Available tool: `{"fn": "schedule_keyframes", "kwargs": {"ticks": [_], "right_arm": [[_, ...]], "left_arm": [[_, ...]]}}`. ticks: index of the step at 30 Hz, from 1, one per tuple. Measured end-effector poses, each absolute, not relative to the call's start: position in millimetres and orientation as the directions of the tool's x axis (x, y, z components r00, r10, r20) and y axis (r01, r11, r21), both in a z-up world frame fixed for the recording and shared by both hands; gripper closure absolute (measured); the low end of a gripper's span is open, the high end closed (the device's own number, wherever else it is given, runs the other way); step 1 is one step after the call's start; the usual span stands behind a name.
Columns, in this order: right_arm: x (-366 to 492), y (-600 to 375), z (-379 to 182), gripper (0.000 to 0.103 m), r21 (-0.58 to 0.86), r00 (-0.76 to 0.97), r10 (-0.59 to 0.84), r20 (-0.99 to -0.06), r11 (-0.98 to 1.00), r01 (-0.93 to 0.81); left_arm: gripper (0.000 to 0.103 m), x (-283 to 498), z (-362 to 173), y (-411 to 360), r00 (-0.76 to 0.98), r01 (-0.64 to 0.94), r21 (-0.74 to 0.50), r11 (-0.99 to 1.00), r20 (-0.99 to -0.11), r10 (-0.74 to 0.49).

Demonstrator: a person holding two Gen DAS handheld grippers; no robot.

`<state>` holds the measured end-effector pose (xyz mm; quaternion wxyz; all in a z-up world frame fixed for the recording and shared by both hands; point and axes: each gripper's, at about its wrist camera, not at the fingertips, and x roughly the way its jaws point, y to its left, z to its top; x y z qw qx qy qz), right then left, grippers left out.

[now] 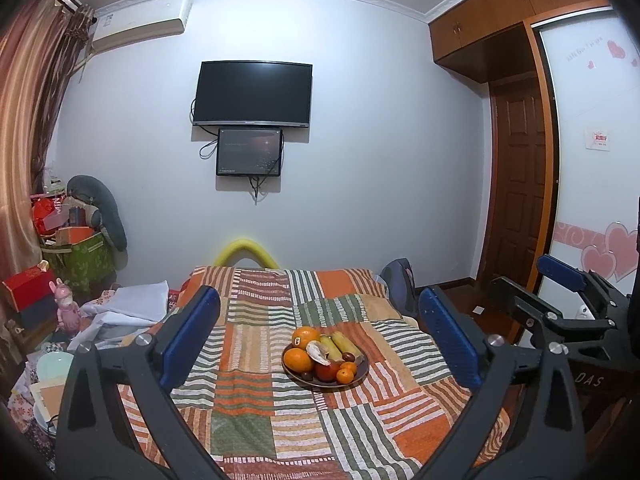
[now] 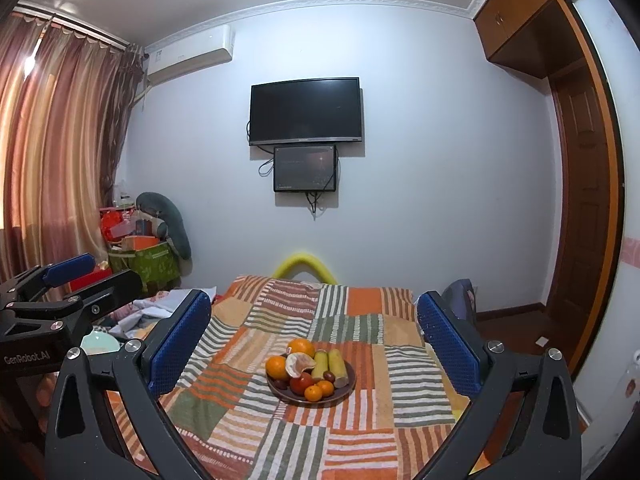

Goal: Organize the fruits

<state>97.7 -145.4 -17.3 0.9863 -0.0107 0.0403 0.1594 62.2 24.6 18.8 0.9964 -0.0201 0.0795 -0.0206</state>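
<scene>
Right now I see both the left hand-held gripper and the right hand-held gripper spread wide and empty, short of the fruit plate on the striped bed.

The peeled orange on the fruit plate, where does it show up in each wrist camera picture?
Left wrist view: the peeled orange lies low and centre, on the plate, left of the bananas.
Right wrist view: it lies low and centre again, between the whole orange at the plate's left and the bananas.
Shared landmark: the wall television, straight above the plate in both.
</scene>
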Motion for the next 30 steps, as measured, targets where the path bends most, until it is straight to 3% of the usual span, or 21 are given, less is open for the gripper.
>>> {"fn": "schedule_keyframes", "kwargs": {"ticks": [30], "right_arm": [[94.0, -148.8, -13.5, 0.000, 0.002, 0.949, 0.304, -0.088, 0.952, -0.305]], "left_arm": [[0.000, 61.3, 16.3, 25.5, 0.986, 0.034, -0.045, 0.998, -0.160, -0.040]]}}
